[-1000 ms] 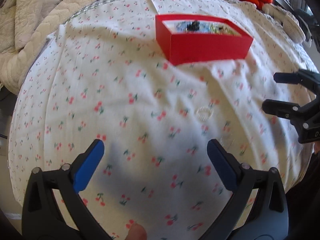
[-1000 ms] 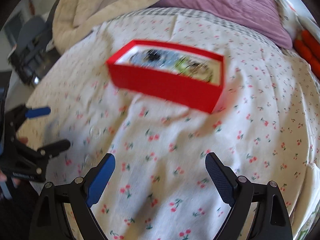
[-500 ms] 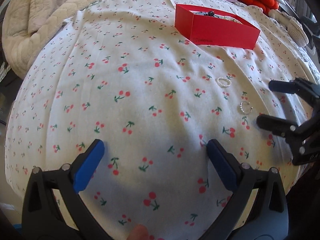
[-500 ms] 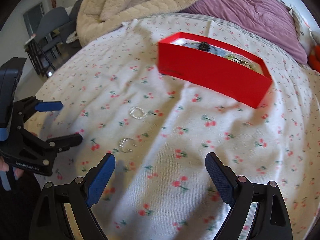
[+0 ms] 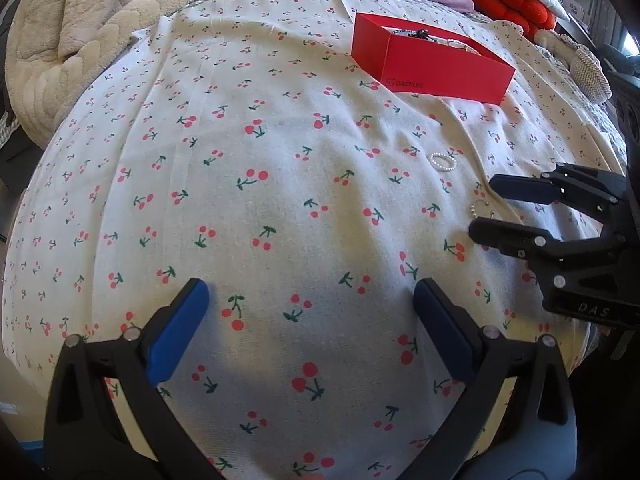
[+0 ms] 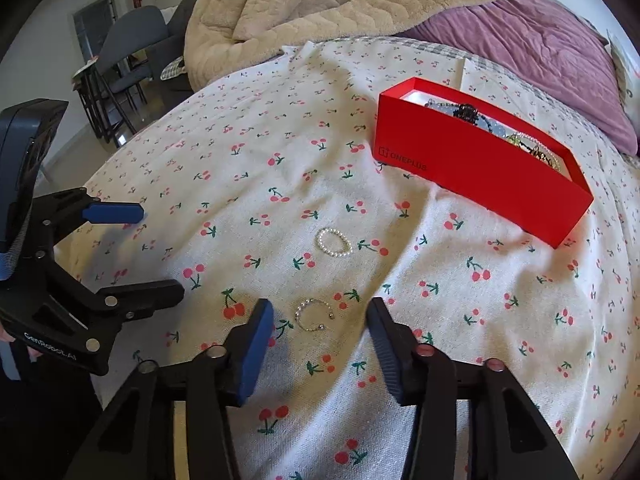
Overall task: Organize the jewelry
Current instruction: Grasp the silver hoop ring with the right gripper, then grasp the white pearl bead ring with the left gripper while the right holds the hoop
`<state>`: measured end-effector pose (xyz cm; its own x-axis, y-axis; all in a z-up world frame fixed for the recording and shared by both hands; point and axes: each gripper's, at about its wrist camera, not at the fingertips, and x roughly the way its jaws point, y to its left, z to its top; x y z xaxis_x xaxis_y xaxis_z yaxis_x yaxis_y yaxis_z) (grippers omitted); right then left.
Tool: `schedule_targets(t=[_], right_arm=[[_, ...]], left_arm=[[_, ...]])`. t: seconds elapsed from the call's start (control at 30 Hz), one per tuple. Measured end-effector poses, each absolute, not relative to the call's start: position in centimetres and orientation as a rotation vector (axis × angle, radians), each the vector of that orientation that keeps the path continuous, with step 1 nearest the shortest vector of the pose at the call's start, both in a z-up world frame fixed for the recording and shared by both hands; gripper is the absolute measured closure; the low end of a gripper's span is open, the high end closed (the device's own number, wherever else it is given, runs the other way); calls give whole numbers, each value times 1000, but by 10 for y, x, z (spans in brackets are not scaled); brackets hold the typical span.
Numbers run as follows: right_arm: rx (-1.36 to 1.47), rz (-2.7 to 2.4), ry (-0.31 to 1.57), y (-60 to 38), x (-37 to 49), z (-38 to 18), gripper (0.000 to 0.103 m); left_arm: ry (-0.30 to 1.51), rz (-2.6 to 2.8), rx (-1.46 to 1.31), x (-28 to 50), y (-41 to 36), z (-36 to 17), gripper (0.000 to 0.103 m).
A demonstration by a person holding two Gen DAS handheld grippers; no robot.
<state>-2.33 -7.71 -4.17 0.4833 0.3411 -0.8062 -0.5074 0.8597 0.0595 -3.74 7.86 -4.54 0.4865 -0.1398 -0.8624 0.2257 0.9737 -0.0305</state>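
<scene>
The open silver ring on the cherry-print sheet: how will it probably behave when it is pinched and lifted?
The open silver ring looks thin and light, so it should lift easily. Lying flat on the soft cherry-print sheet, it may sink or slide away. Its small beads could slip between the closing right hand-held gripper pads.

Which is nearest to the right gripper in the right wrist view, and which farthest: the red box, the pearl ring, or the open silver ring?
1. Open silver ring, lying between the closing fingers of the right gripper, untouched.
2. Pearl ring, just beyond it on the cloth.
3. Red box, farthest, up and to the right.
</scene>
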Motion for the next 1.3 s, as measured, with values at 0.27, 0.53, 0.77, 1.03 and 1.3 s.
schedule_targets(t=[0.27, 0.53, 0.77, 1.03, 1.3], right_arm=[[-231, 573, 883, -72, -30, -31, 61], [-271, 542, 941, -68, -26, -50, 72], [-266, 534, 934, -72, -27, -48, 83], [-233, 513, 919, -88, -26, -38, 83], [-187, 452, 911, -114, -16, -29, 83]], left_arm=[[1014, -258, 78, -40, 75, -38, 1], [1008, -275, 90, -39, 69, -37, 1], [998, -295, 92, -39, 63, -36, 4], [986, -404, 105, -34, 39, -37, 24], [980, -488, 95, -18, 17, -37, 48]])
